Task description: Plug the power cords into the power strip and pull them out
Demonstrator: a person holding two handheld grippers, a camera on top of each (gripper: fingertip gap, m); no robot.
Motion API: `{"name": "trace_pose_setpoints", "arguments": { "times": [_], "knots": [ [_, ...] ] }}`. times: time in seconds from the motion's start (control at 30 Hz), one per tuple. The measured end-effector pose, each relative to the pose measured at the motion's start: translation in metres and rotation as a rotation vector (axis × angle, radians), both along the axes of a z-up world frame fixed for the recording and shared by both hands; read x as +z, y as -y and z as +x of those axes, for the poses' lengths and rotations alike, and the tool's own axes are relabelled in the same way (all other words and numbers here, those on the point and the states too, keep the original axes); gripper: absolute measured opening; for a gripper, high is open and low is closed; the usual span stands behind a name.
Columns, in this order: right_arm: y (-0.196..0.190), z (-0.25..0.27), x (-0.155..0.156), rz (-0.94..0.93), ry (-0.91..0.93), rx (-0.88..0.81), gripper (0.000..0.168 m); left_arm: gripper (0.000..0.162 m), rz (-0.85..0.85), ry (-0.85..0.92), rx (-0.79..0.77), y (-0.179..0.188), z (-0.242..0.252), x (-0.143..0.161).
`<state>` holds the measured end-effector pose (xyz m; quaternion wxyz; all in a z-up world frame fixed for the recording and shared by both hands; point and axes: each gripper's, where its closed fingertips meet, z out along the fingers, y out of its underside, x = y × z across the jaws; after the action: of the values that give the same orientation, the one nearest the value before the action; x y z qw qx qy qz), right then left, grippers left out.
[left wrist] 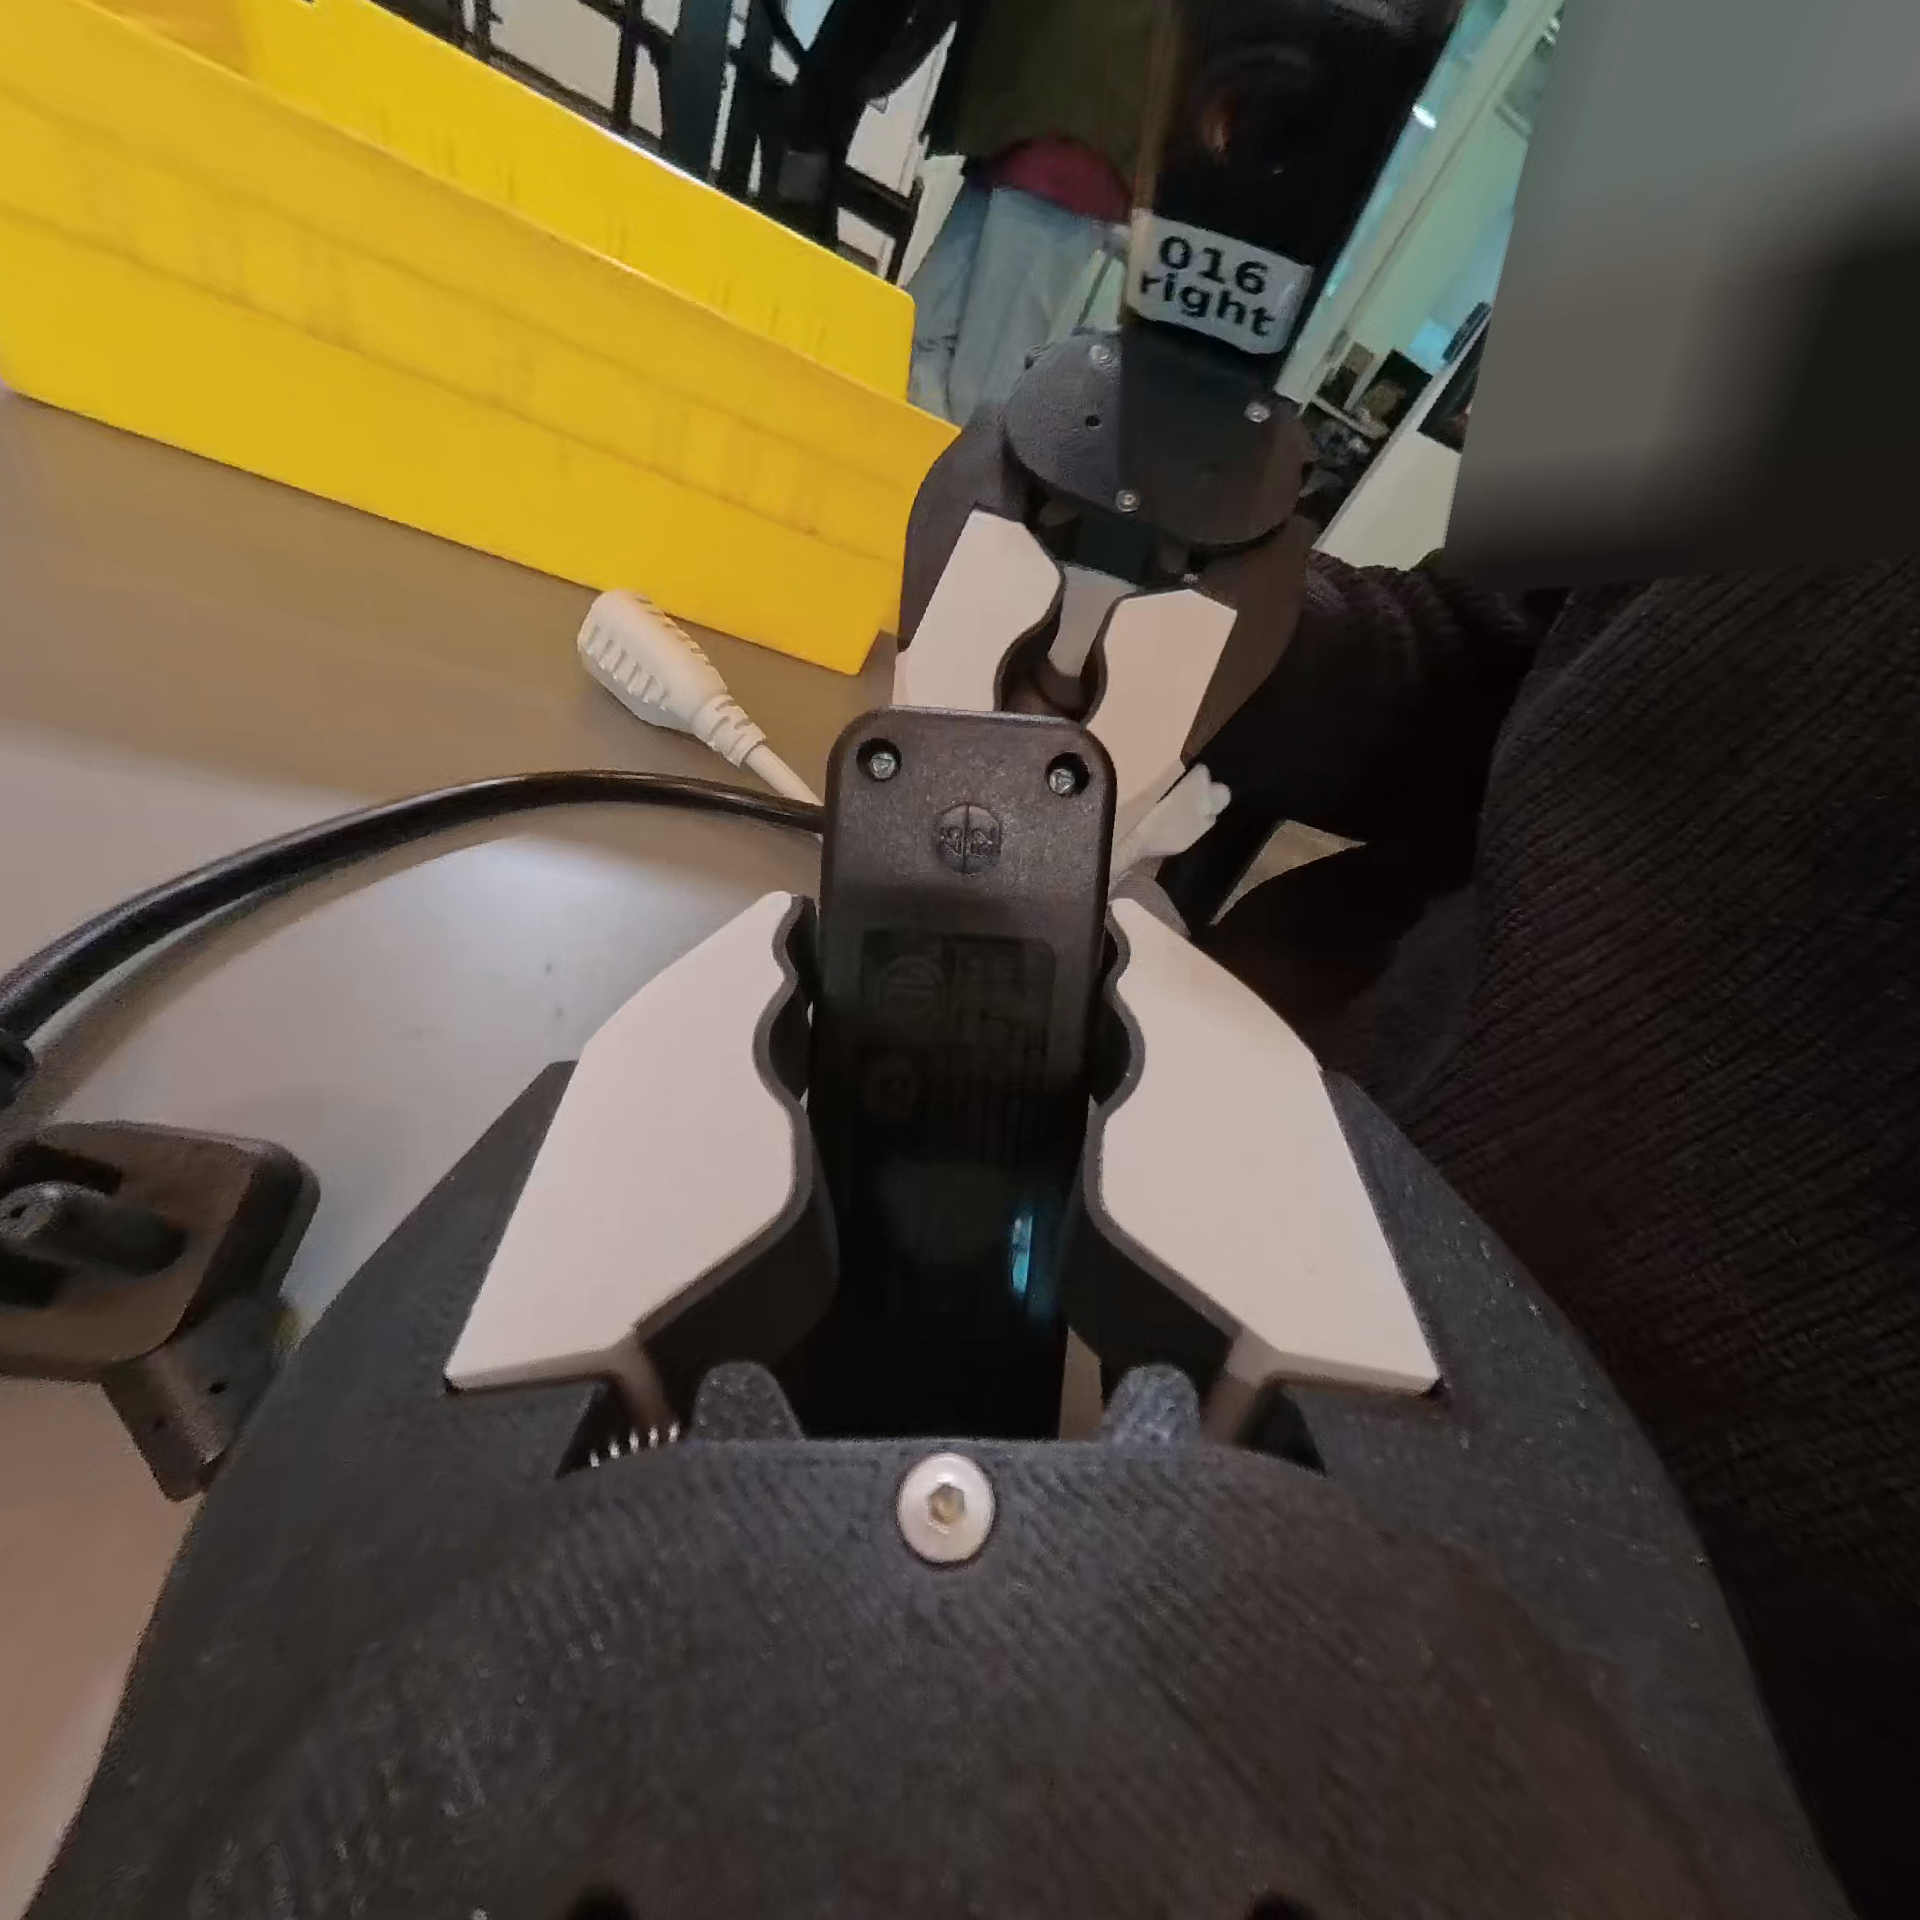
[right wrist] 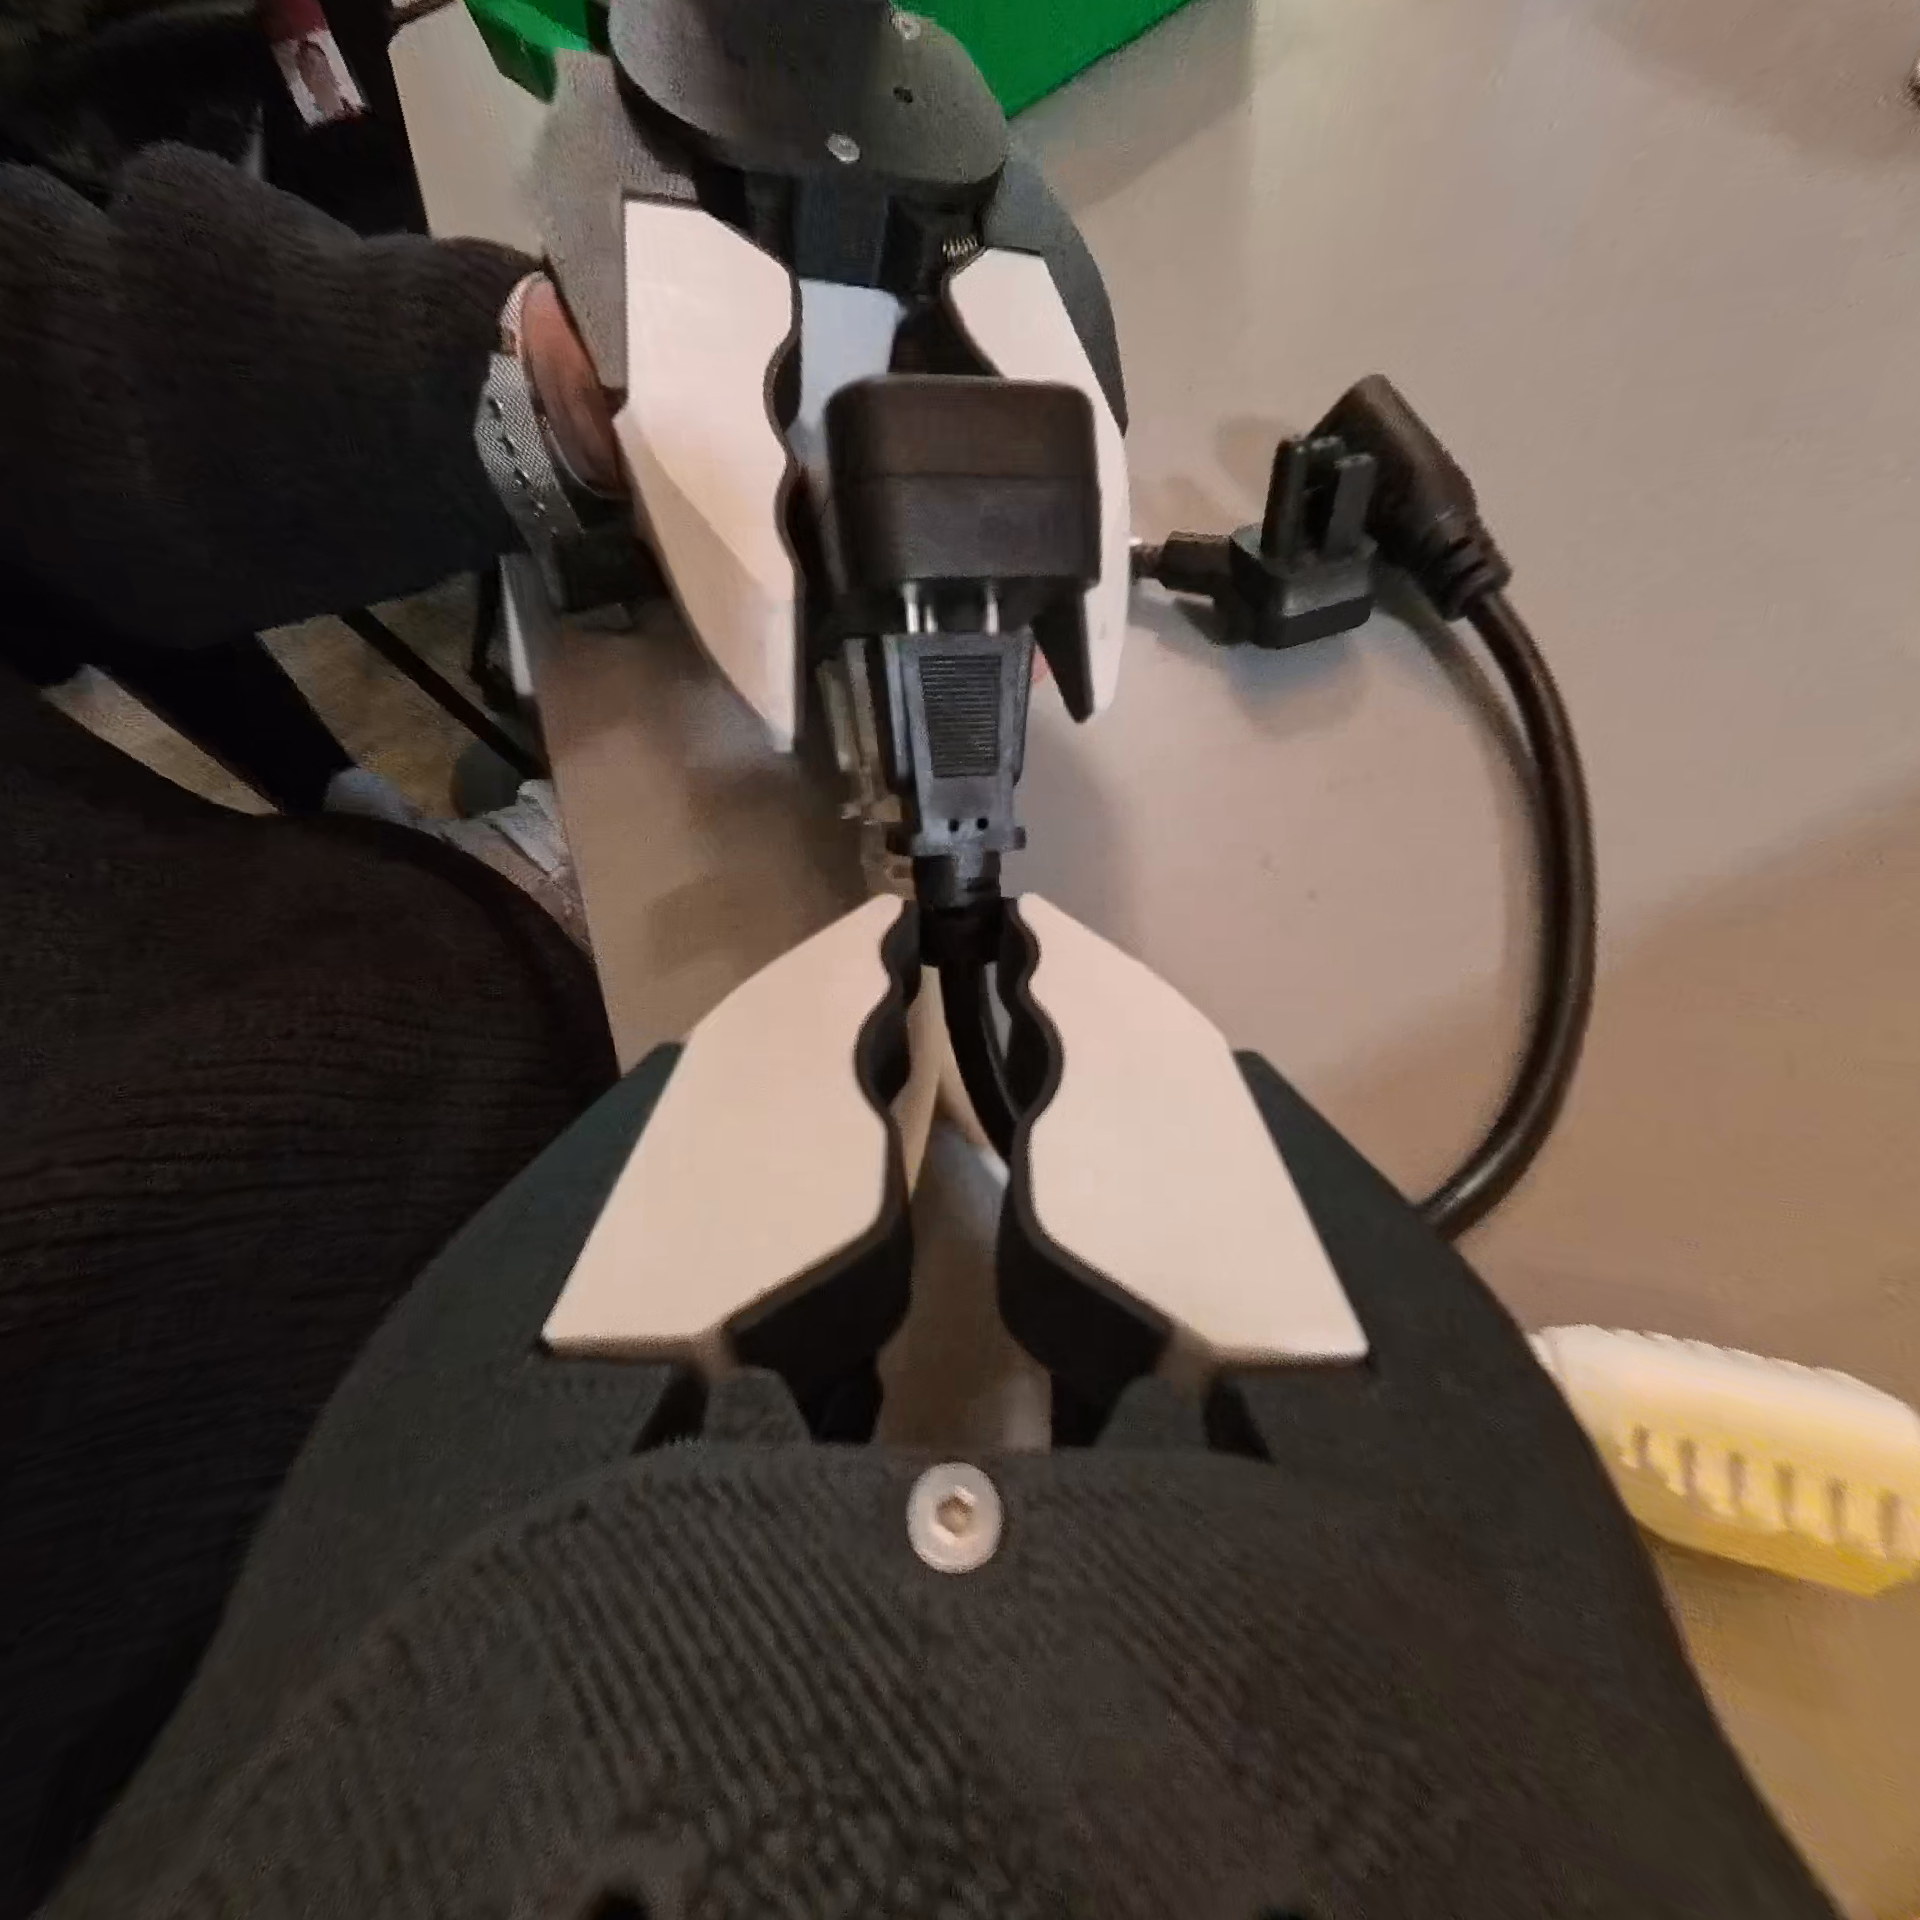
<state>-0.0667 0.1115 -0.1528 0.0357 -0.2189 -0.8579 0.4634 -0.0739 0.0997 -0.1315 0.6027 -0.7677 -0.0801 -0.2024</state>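
My left gripper (left wrist: 961,920) is shut on a black power strip (left wrist: 966,831), held off the table with its labelled underside up. In the right wrist view the strip's end (right wrist: 966,488) faces me between the left gripper's white fingers (right wrist: 707,468). My right gripper (right wrist: 961,920) is shut on a black power cord (right wrist: 977,1039) just behind its plug (right wrist: 956,717). The plug meets the strip, with a short length of its metal prongs (right wrist: 951,613) showing in between. The right gripper (left wrist: 1049,675) also shows beyond the strip in the left wrist view.
A white plug (left wrist: 655,665) lies on the table by a yellow bin (left wrist: 416,343); it also shows in the right wrist view (right wrist: 1725,1455). A black angled connector (right wrist: 1340,540) with looping cord (right wrist: 1558,831) lies to the right. A green bin (right wrist: 1039,42) stands beyond. The person's dark sleeve (left wrist: 1662,935) is close.
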Motion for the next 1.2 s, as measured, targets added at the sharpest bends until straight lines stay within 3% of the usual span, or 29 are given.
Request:
{"name": "trace_pose_setpoints", "arguments": {
  "times": [0.13, 0.27, 0.33, 0.43, 0.53, 0.6, 0.67, 0.77, 0.93, 1.0, 1.1, 1.2],
  "knots": [
    [-0.005, 0.000, 0.024, -0.055, -0.004, 0.011, 0.015, 0.053, 0.065, -0.010, -0.022, 0.003, 0.003, 0.009],
    [0.000, 0.002, -0.007, -0.054, 0.092, -0.003, 0.016, 0.051, -0.039, 0.030, -0.007, 0.000, 0.000, -0.005],
    [0.000, 0.001, -0.002, 0.001, 0.025, -0.001, 0.015, 0.051, -0.024, 0.017, -0.006, 0.001, 0.000, -0.003],
    [-0.004, 0.000, 0.025, -0.094, 0.030, 0.000, 0.015, 0.053, 0.057, -0.015, -0.024, 0.005, 0.002, 0.009],
    [-0.004, 0.000, 0.015, -0.111, 0.071, -0.015, 0.015, 0.053, 0.035, 0.000, -0.011, 0.002, 0.001, 0.005],
    [0.001, 0.001, -0.006, 0.000, 0.024, -0.019, 0.016, 0.051, -0.037, 0.016, -0.013, 0.002, -0.001, -0.005],
    [0.000, 0.002, -0.002, 0.020, 0.003, -0.006, 0.015, 0.051, -0.026, -0.020, -0.009, 0.003, 0.001, -0.003],
    [-0.007, 0.001, 0.022, -0.110, 0.076, 0.003, 0.015, 0.053, 0.045, -0.031, -0.024, 0.004, 0.002, 0.007],
    [-0.001, 0.002, -0.009, 0.021, 0.018, -0.010, 0.015, 0.051, -0.047, -0.005, -0.003, 0.002, 0.000, -0.006],
    [-0.001, 0.002, -0.004, 0.034, -0.013, -0.004, 0.015, 0.051, -0.025, -0.012, -0.003, 0.003, 0.000, -0.003],
    [-0.007, 0.002, 0.023, -0.107, 0.072, 0.006, 0.015, 0.052, 0.056, -0.025, -0.021, 0.006, 0.002, 0.009],
    [-0.005, 0.003, 0.008, -0.080, 0.069, 0.000, 0.015, 0.052, 0.028, 0.003, -0.012, 0.004, 0.000, 0.004]
  ]
}}
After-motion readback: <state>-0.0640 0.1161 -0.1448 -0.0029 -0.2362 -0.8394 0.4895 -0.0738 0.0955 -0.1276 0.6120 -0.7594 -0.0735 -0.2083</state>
